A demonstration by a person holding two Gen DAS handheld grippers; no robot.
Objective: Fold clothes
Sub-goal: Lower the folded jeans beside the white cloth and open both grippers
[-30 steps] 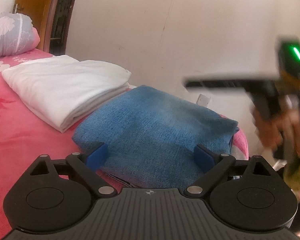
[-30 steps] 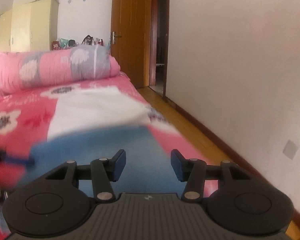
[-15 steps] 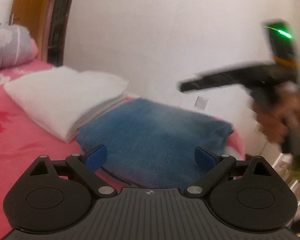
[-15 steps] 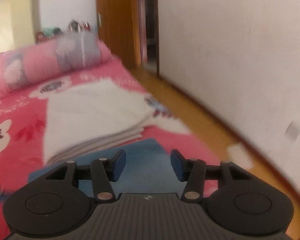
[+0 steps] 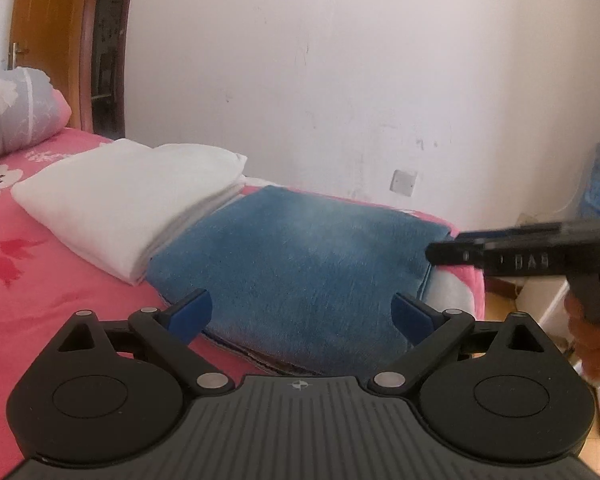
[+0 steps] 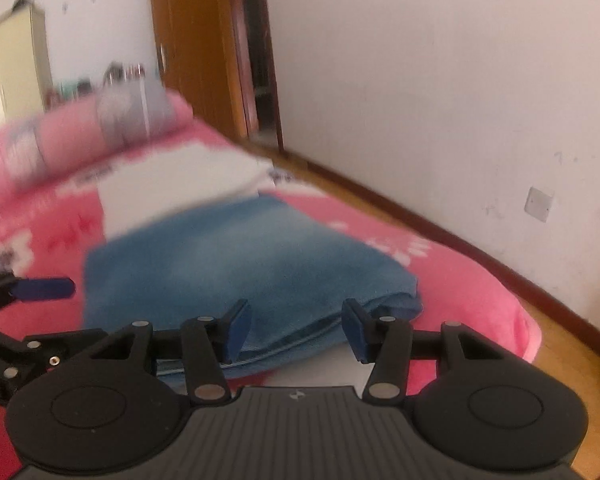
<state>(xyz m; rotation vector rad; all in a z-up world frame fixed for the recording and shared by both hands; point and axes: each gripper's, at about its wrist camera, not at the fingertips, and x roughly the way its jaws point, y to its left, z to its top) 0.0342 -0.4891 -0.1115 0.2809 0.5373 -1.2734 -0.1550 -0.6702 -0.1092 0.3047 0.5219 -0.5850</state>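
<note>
The folded blue denim garment [image 5: 300, 276] lies on the pink floral bedspread [image 5: 40, 300], filling the middle of the left wrist view, its right end close to the corner of the bed. The folded white cloth [image 5: 128, 196] sits just beside it at centre left, the two edges touching or nearly so.

The risks, as I judge them: the garment's layered edge at lower centre of the right wrist view could splay if a tool catches only the top layer, and a push toward the right could send it off the bed's corner. A sideways drag might also disturb the white stack.

The left tool [image 5: 302, 312] hovers over the denim's near edge, tilted downward, its jaws spread wide and empty. The right tool [image 6: 296, 326] is angled down at the layered edge, half open, nothing between its pads; a hand [image 5: 592, 336] grips its handle at the right edge of the left wrist view.
</note>
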